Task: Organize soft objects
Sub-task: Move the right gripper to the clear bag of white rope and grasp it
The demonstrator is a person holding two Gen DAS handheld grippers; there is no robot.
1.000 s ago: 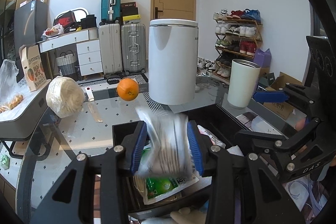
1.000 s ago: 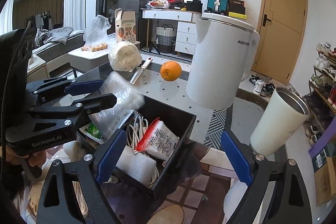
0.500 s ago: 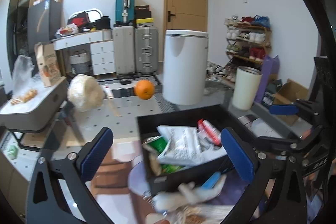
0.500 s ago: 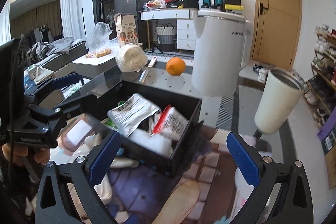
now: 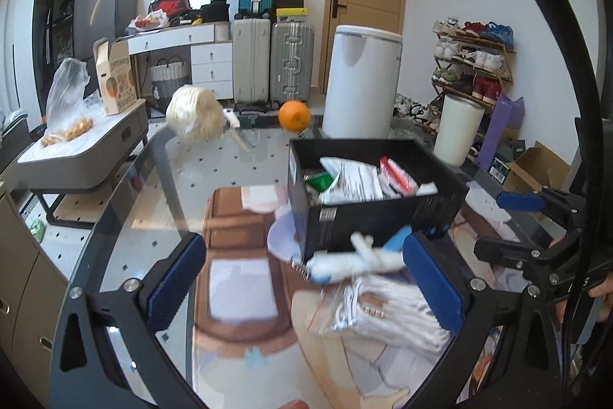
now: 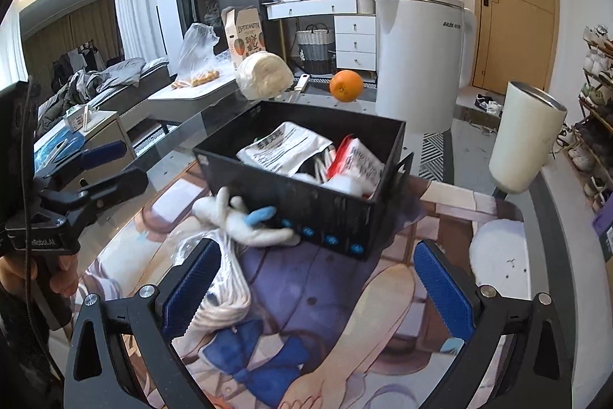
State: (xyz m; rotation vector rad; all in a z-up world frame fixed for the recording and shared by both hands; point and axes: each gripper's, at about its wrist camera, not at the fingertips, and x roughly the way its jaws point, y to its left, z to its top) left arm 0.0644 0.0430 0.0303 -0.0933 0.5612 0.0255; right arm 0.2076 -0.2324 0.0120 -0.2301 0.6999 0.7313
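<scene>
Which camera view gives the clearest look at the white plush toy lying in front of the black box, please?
The right wrist view: the white plush toy lies unobstructed against the black box. In the left wrist view the toy is blurred and partly behind the gripper pad.

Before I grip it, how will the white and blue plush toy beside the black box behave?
The plush toy looks limp, so it would probably sag from one pinch. It seems light. It leans on the black box, so dragging may nudge that.
</scene>
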